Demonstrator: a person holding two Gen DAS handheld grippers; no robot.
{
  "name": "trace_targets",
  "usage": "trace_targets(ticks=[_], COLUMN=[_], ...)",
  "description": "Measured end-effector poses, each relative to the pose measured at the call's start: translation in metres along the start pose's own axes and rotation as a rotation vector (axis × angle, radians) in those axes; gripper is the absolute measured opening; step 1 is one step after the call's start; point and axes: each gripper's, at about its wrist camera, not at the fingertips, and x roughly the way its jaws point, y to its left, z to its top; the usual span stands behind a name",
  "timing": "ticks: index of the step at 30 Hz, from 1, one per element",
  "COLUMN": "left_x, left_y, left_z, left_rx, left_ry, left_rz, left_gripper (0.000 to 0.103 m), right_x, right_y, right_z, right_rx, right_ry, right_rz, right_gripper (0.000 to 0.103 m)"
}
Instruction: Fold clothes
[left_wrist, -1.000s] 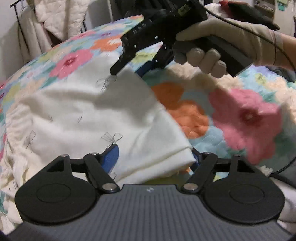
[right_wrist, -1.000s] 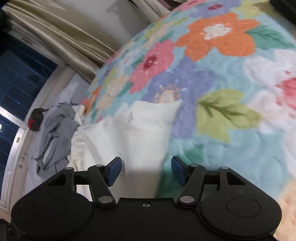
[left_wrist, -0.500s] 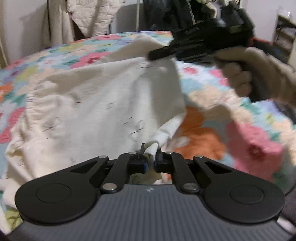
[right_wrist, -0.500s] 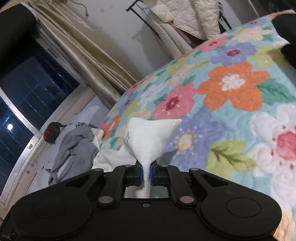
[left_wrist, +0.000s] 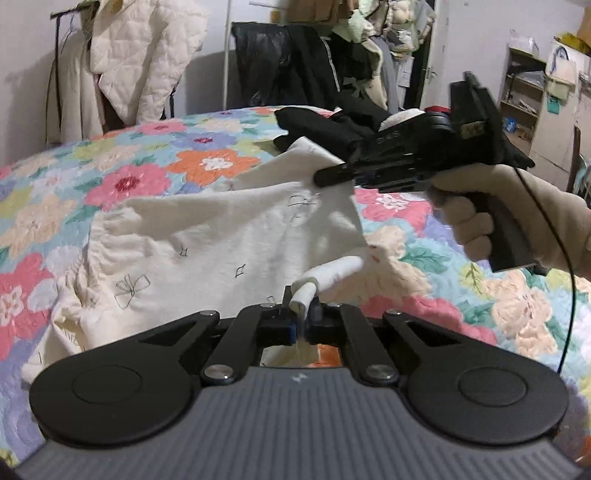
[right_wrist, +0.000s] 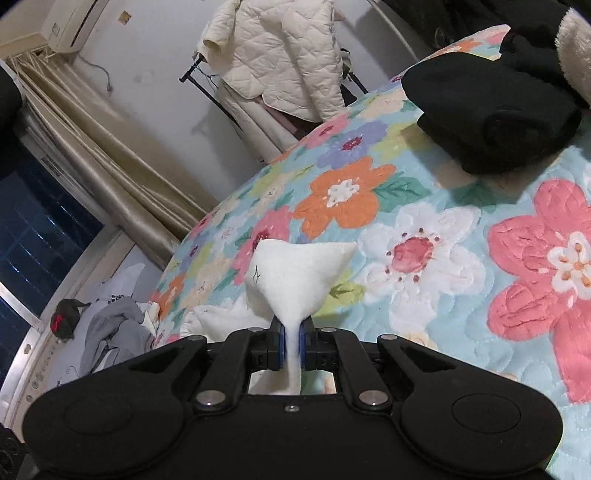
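Your left gripper (left_wrist: 301, 325) pinches a rolled corner of the cream garment (left_wrist: 221, 251); your right gripper (right_wrist: 291, 345) clamps another corner, lifting that edge off the floral quilt (right_wrist: 461, 229). Both bites look thin: pull apart hard and a corner may slip, dropping the fold crooked

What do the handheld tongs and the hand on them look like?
Both tongs are black with blue-padded fingers on linkage arms with silver pivot screws. The left tongs have a ribbed grey body. The right tongs have a pistol grip and thin black cable; the hand wears a beige glove.
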Motion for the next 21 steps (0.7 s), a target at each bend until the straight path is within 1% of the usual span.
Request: trace_targets(ticks=[3,4,15,17,18,19,21], left_x=[-0.01,-0.013,-0.048,-0.056,-0.06,-0.061,-0.053], left_y=[0.018,0.025,0.092,0.109,0.118,0.126,0.145], left_z=[0.002,0.003,0.011,0.002,-0.004,-0.01,-0.022], left_rx=[-0.059,-0.079,-0.296,-0.371,-0.412,-0.442,-0.501], left_ry=[-0.018,-0.024,-0.091,-0.108,-0.117,-0.112,-0.053], left_rz=[0.039,0.052,0.197,0.241,0.265,0.291,0.336], left_gripper=[0.004,0.004,0.005,0.005,0.005,0.005,0.006], right_x=[0.011,0.019,0.126,0.145,0.155,0.162,0.175], right_y=[0.013,0.021,0.127,0.146,0.156,0.159,0.164], right_z=[0.007,0.009,0.032,0.037,0.039,0.038,0.035], right_rx=[0.004,-0.007,-0.164,-0.192,-0.207,-0.22,-0.245], right_ry=[-0.013,-0.004,0.126,0.15,0.162,0.174,0.199], right_rz=[0.009,0.017,0.121,0.14,0.15,0.15,0.146], right_gripper=[0.009,0.009,0.011,0.017,0.018,0.019,0.02])
